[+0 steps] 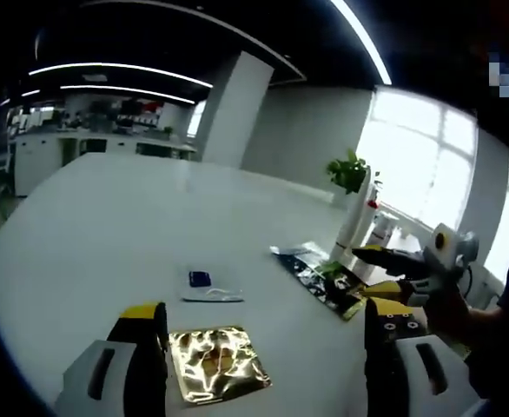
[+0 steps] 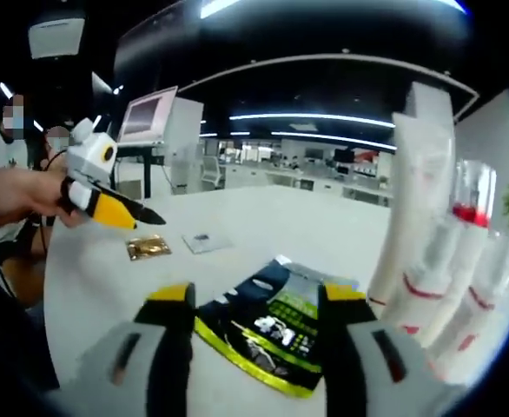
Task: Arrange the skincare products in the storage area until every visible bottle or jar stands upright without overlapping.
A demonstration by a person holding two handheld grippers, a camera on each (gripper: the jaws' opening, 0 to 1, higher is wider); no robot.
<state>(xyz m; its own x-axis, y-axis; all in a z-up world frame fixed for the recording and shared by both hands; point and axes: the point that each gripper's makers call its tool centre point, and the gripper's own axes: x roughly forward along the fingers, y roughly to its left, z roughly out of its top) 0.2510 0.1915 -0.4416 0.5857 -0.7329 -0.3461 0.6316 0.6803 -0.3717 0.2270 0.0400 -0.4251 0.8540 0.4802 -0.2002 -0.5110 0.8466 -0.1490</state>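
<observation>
My left gripper (image 1: 265, 334) hangs spread over a gold sachet (image 1: 217, 362). My right gripper (image 2: 256, 317), also parted, straddles a dark packet (image 2: 276, 326) beside upright white tubes (image 2: 419, 226); contents unclear. Broad white table (image 1: 107, 217) lies beyond.

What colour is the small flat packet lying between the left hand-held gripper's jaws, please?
Shiny gold packet, clearest in left gripper view.

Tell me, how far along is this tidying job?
Partly done, it seems. The white tubes already stand upright together at the table's far side. Nothing is in hand: the left gripper and right gripper both hover open and empty. Still lying flat are the gold sachet, the dark green-edged pouch and a small white packet.
</observation>
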